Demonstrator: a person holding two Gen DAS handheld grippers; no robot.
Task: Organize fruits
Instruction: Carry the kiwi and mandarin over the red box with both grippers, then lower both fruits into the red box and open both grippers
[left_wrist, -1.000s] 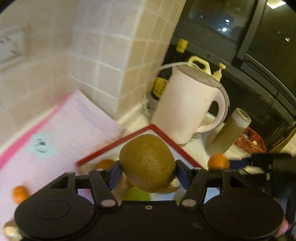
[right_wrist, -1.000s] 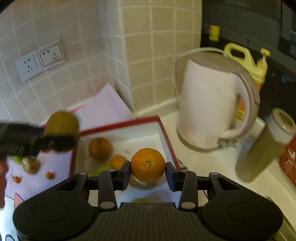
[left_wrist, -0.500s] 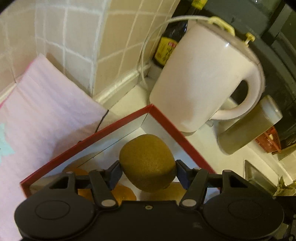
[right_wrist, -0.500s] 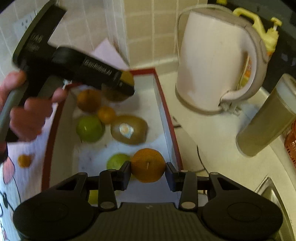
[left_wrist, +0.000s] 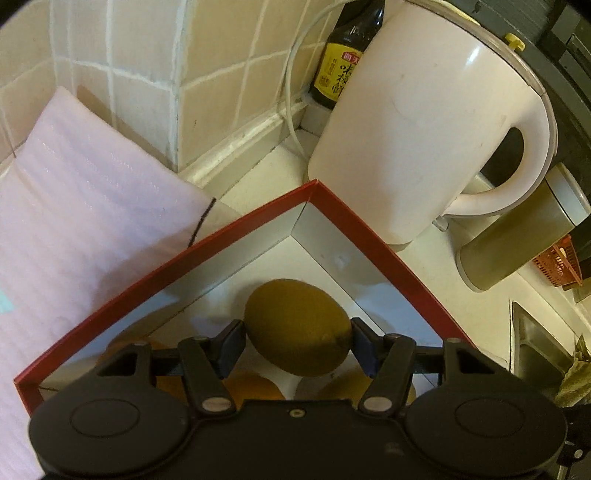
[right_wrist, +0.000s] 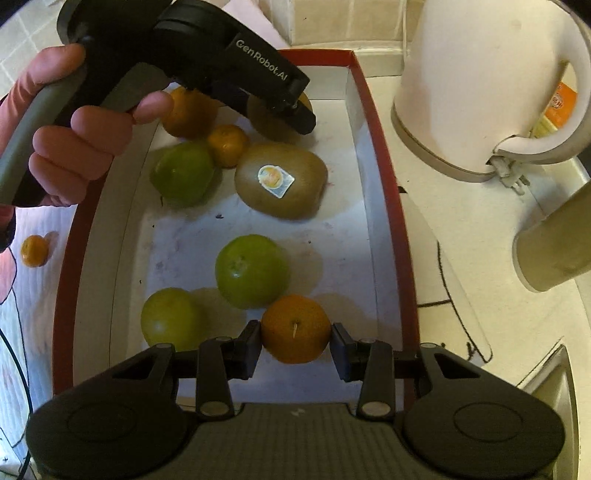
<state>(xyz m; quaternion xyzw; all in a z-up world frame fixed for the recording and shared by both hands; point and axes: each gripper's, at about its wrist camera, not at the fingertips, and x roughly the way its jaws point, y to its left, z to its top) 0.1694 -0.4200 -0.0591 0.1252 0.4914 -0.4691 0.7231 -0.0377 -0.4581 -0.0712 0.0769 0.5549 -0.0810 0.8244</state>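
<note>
Right gripper (right_wrist: 295, 341) pinches an orange (right_wrist: 295, 328) between both pads, now low over the near end of the red-rimmed box (right_wrist: 388, 206); a second ago it was held above the box's near rim. Just beyond it lie two green fruits (right_wrist: 252, 271), then a stickered kiwi (right_wrist: 280, 181), a third green fruit (right_wrist: 183, 171) and two small oranges (right_wrist: 227, 144) toward the far end.

Left gripper (left_wrist: 297, 341) clamps a kiwi (left_wrist: 297, 326) at both sides. A second ago it was outside the box over the pink mat (left_wrist: 74, 206); it now sits inside the far corner, with the box walls rising around the fruit. Whether the kiwi touches the floor cannot be told.

A small orange (right_wrist: 34, 251) lies on the mat outside the box. Beyond the far corner stands the white kettle (left_wrist: 424, 125), with a dark sauce bottle (left_wrist: 341, 70) behind it.
</note>
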